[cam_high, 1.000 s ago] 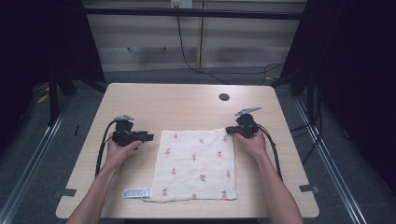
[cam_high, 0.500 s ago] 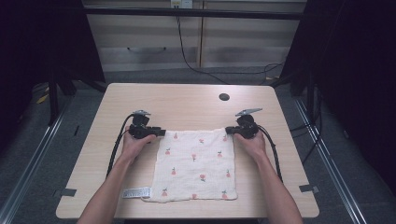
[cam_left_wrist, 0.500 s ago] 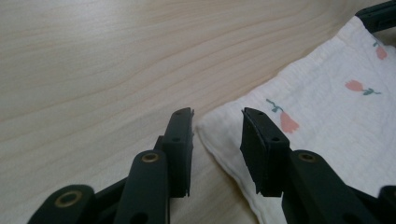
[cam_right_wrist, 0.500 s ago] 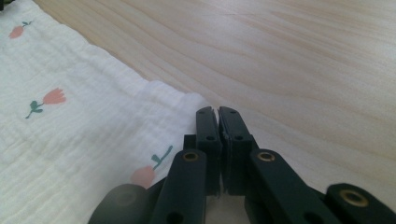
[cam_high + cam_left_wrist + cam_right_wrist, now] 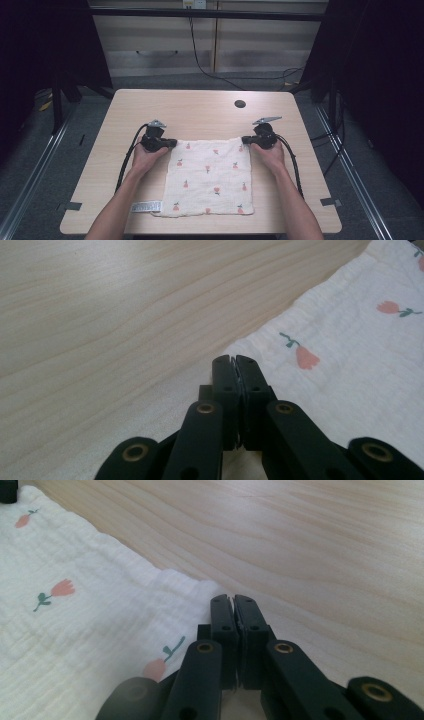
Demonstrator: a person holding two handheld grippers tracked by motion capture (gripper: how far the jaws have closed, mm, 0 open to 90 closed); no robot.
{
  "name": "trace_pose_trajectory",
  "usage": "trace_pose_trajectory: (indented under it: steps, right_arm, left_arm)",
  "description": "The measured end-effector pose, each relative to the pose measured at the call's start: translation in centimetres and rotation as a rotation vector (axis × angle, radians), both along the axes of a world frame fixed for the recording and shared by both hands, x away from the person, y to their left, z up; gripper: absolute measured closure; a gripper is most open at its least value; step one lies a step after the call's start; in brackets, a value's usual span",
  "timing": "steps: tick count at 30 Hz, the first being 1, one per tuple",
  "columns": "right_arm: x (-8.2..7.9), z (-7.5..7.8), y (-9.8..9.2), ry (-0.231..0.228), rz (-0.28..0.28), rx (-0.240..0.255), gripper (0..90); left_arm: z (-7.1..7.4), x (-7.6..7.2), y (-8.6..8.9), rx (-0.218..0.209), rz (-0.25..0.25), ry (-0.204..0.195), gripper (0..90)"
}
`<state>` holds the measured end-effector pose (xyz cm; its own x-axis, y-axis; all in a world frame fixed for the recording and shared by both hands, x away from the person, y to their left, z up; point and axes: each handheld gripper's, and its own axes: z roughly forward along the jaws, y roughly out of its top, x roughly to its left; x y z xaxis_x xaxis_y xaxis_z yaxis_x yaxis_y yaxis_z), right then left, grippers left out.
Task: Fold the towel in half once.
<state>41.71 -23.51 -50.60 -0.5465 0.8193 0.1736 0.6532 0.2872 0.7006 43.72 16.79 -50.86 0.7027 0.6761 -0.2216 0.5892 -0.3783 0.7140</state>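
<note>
A white cloth printed with small red flowers lies flat on the wooden table. My left gripper is at the cloth's far left corner. Its jaws have just been closing and now stand shut, with the cloth corner pinched at their tips. My right gripper is at the far right corner, shut on the edge of the cloth there. Both hands rest low on the table.
A white label sticks out at the cloth's near left corner. A dark round hole sits in the tabletop at the far right. Bare wood lies beyond the cloth and at both sides. Cables trail back along the forearms.
The left hand has slid right to the cloth's far left corner and its jaws have closed there. The right hand and the cloth have stayed put.
</note>
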Motion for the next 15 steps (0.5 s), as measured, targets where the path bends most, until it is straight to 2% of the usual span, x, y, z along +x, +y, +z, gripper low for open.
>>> trace_pose_trajectory:
  steps: [1,2,3,7,9,15]
  right_arm:
    - [0.0,0.0,0.0,-0.005,0.005,0.002,88.6]
    - [0.0,0.1,0.0,-0.012,0.01,0.006,88.6]
    - [0.0,0.2,-0.1,-0.009,0.006,0.016,88.6]
    - [0.0,0.8,-0.5,-0.026,-0.001,0.055,88.7]
    - [-0.1,1.2,-0.7,-0.039,-0.005,0.06,88.7]
    - [-0.6,2.2,-0.8,-0.065,0.005,0.078,88.8]
  left_arm:
    - [-0.1,0.0,0.2,-0.015,0.014,0.007,88.7]
    - [0.0,-0.1,0.3,-0.007,0.024,0.001,88.7]
    - [0.0,-0.1,0.5,-0.019,0.038,0.004,88.7]
    - [0.4,0.0,1.5,-0.083,0.039,0.015,88.8]
    - [0.6,-0.1,1.7,-0.079,0.047,0.011,88.8]
    - [1.6,-0.5,2.2,-0.118,0.032,-0.008,88.8]
